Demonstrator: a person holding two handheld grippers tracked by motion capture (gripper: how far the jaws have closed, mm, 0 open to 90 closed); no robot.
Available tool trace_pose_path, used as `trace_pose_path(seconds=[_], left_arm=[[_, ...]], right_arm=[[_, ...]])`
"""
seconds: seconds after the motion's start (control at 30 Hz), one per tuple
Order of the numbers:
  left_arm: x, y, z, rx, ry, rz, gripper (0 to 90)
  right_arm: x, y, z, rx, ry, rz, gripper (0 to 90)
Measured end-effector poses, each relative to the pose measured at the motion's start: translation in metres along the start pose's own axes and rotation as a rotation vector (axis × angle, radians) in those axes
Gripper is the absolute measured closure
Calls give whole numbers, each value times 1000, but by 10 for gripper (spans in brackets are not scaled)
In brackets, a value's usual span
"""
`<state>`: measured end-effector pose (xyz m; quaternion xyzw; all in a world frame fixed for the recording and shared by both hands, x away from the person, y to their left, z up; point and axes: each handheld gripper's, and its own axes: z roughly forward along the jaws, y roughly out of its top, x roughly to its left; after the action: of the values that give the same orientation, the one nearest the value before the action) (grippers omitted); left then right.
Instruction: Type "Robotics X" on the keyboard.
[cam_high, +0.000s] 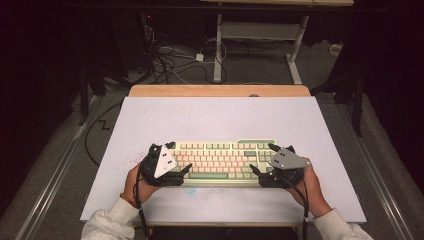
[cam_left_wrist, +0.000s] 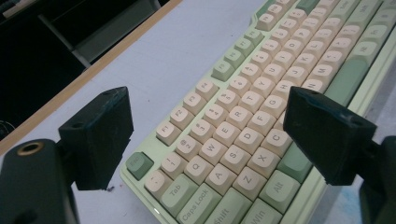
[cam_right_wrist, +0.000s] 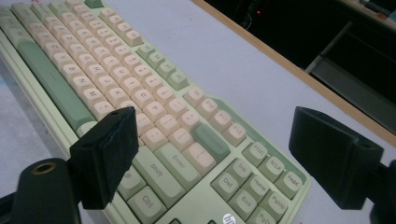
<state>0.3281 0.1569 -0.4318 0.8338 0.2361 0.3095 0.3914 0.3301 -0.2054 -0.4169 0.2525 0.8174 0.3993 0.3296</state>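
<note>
nearest the high camera, two pale cream sleeves (cam_high: 107, 222) come in from the bottom edge, each hand carrying a black two-jaw tool. going left to right: the left tool (cam_high: 176, 159), topped by a grey three-cornered plate, sits at the left end of the pale green and cream keyboard (cam_high: 222, 160); its jaws are spread wide, one out over the bare tabletop (cam_high: 215, 120) beyond the esc corner, the other over the lower rows near the c key, pinching nothing. in the left gripper view the left tool (cam_left_wrist: 210, 140) straddles that corner without clearly touching it. the keyboard lies flat near the front middle of the pale lilac tabletop, long side toward the person. the right tool (cam_high: 265, 159) mirrors this at the right end, jaws equally spread and empty; in the right gripper view the right tool (cam_right_wrist: 219, 154) brackets the shift, enter and navigation cluster.

judging from this, the work looks like a two-ended grasp or shift of the keyboard. the risk: jaws closing onto keycaps rather than the case edge could press or pop keys, and uneven grip at the two ends could skew or tip the keyboard, or let it slip on the smooth surface.

no containers are in sight on the tabletop.
</note>
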Motion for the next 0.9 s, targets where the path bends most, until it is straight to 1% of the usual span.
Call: trace_pose_path(seconds=[0.13, 0.3, 0.47, 0.63, 0.9], left_arm=[[-1, -1, -3, -6, -2, 2, 155], [-2, -1, -5, -8, 4, 6, 155], [-2, -3, -9, -14, 1, 23, 154], [0, -5, -12, -24, 9, 14, 155], [-1, -10, -17, -21, 17, 15, 155]], right_arm=[[-1, 0, -4, -9, -5, -1, 164], [-1, -2, -8, -6, -18, -12, 165], [-2, -4, -13, -9, -27, -20, 166], [-4, -6, -17, -11, -35, -21, 167], [-7, -11, -22, -14, -49, -20, 168]])
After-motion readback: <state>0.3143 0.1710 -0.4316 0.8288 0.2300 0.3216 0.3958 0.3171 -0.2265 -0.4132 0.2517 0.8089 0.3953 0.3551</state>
